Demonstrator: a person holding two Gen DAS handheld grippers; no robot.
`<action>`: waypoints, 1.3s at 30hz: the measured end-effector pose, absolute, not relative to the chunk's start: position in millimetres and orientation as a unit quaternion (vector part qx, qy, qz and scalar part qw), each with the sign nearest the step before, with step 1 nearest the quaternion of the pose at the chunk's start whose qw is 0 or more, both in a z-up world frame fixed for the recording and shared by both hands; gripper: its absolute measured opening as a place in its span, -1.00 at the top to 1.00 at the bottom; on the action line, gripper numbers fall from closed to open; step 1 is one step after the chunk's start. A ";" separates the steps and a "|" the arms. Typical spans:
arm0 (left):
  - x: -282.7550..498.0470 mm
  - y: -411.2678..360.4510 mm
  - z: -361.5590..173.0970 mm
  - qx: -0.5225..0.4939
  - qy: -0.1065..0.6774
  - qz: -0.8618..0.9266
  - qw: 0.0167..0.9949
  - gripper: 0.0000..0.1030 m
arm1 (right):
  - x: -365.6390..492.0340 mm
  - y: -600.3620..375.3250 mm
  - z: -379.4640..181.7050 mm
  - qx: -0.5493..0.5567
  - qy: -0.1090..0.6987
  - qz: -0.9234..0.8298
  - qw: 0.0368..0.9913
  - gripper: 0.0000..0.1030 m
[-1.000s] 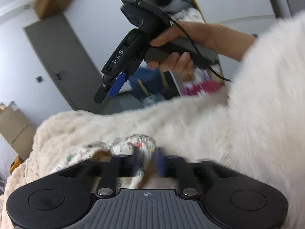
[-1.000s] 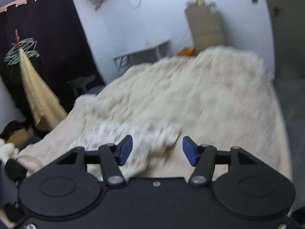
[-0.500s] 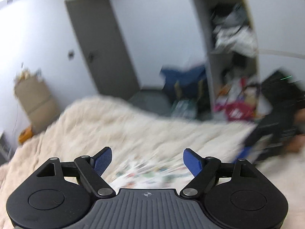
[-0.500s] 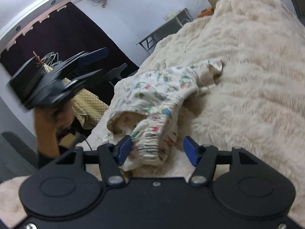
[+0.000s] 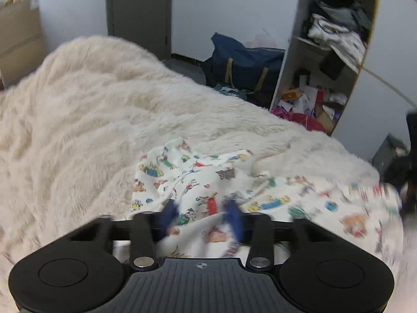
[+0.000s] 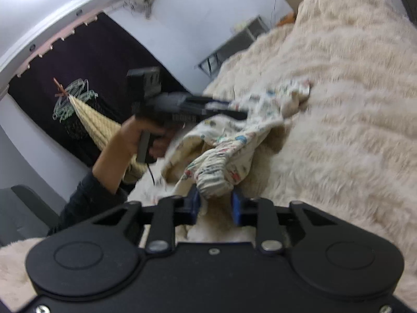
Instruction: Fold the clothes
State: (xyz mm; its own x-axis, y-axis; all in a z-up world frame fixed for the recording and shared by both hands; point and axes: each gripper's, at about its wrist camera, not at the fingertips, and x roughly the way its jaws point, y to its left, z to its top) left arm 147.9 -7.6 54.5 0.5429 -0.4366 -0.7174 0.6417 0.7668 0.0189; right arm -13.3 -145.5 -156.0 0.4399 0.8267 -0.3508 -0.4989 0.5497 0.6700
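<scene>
Printed garment (image 5: 208,182) between 2 just-closing grippers, on cream blanket (image 5: 78,104)

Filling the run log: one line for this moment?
step: grasp | left gripper: closing on garment | right gripper: closing on waistband | surface: blanket

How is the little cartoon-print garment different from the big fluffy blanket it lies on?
The cartoon-print garment is white with many colourful pictures; the fluffy blanket is plain cream. The garment is thin, smooth cloth, while the blanket has long shaggy fur. The garment is small and crumpled in a heap; the blanket is spread across the whole bed. The garment is pinched by the left gripper and right gripper; the blanket is not. Both are soft fabric.
</scene>
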 end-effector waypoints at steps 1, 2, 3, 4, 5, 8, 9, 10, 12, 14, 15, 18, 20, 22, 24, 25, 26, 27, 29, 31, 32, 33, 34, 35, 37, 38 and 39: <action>144.8 -11.4 58.4 0.156 0.352 -0.303 0.871 0.97 | -13.7 -146.5 -153.6 0.241 0.332 0.407 0.816 0.74; 142.9 -13.4 63.0 0.165 0.342 -0.298 0.876 1.00 | -14.2 -147.2 -151.6 0.237 0.328 0.408 0.818 0.77; 141.2 -14.6 68.0 0.170 0.331 -0.294 0.880 1.00 | -14.6 -147.8 -149.8 0.233 0.324 0.409 0.820 0.80; 138.3 -16.6 76.8 0.176 0.315 -0.286 0.888 1.00 | -15.6 -149.3 -146.6 0.227 0.317 0.408 0.825 0.81; 138.1 -18.0 81.6 0.177 0.305 -0.279 0.893 1.00 | -16.8 -151.2 -143.1 0.219 0.309 0.407 0.831 0.84; 130.1 -17.3 116.5 0.162 0.247 -0.258 0.920 1.00 | -22.2 -168.3 -126.0 0.215 0.278 0.398 0.848 0.90; 125.5 -17.5 124.7 0.159 0.230 -0.252 0.926 1.00 | -25.1 -177.2 -119.5 0.216 0.266 0.394 0.853 0.92; 116.5 -17.2 135.1 0.155 0.209 -0.254 0.931 1.00 | -27.7 -185.9 -114.1 0.217 0.254 0.389 0.858 0.93; 101.5 -19.2 141.0 0.158 0.190 -0.263 0.933 1.00 | -31.8 -203.6 -103.7 0.216 0.235 0.381 0.868 0.94; 78.8 -23.9 141.2 0.175 0.171 -0.275 0.930 1.00 | -37.2 -214.1 -96.4 0.184 0.227 0.383 0.876 1.00; 70.2 -27.4 136.2 0.188 0.172 -0.282 0.925 1.00 | -40.0 -216.6 -93.5 0.155 0.229 0.390 0.878 1.00; 51.1 -39.5 109.0 0.233 0.197 -0.307 0.902 1.00 | -52.5 -212.2 -97.1 0.031 0.249 0.404 0.880 0.81; 36.8 -50.1 81.0 0.274 0.219 -0.325 0.878 1.00 | -57.6 -209.4 -101.2 -0.020 0.259 0.395 0.881 0.63; 23.4 -60.7 54.4 0.320 0.223 -0.320 0.863 1.00 | -54.3 -212.2 -97.7 -0.006 0.254 0.383 0.888 0.36; 19.1 -64.0 41.9 0.335 0.223 -0.314 0.860 1.00 | -46.1 -218.2 -94.5 0.045 0.245 0.382 0.890 -0.01; 17.7 -64.2 37.7 0.336 0.223 -0.313 0.860 1.00 | -42.7 -219.9 -94.7 0.062 0.245 0.382 0.889 -0.02; 17.9 -63.1 36.1 0.334 0.225 -0.314 0.860 1.00 | -34.1 -221.9 -96.6 0.092 0.248 0.378 0.887 -0.02; 19.7 -61.0 37.6 0.327 0.228 -0.315 0.861 1.00 | -29.7 -223.0 -98.1 0.108 0.251 0.374 0.886 -0.02; 24.2 -56.5 45.4 0.315 0.231 -0.313 0.866 0.81 | -14.2 -220.9 -110.0 0.144 0.270 0.359 0.882 -0.02; 30.1 -50.7 62.1 0.290 0.224 -0.314 0.876 0.32 | -2.4 -213.5 -125.8 0.154 0.297 0.358 0.871 -0.02; 33.6 -48.3 70.5 0.275 0.220 -0.317 0.881 -0.04 | -0.2 -210.0 -132.7 0.153 0.309 0.360 0.867 -0.02; 37.3 -46.3 78.5 0.260 0.216 -0.321 0.885 -0.19 | 1.6 -204.9 -140.1 0.148 0.322 0.362 0.862 -0.02; 44.4 -45.6 86.4 0.247 0.213 -0.324 0.888 -0.40 | 3.6 -200.3 -145.9 0.144 0.332 0.361 0.859 -0.02; 55.0 -48.1 91.1 0.244 0.216 -0.322 0.889 -0.47 | 5.1 -197.8 -149.5 0.142 0.338 0.361 0.858 -0.02; 82.0 -55.4 93.3 0.249 0.227 -0.310 0.889 -0.56 | 4.0 -192.8 -153.6 0.140 0.344 0.366 0.853 -0.02; 99.7 -58.9 90.6 0.252 0.236 -0.300 0.889 -0.59 | 3.3 -189.9 -155.7 0.140 0.348 0.371 0.850 -0.02; 115.4 -57.0 85.1 0.239 0.252 -0.302 0.888 -0.59 | 2.7 -188.0 -156.6 0.139 0.349 0.374 0.848 -0.02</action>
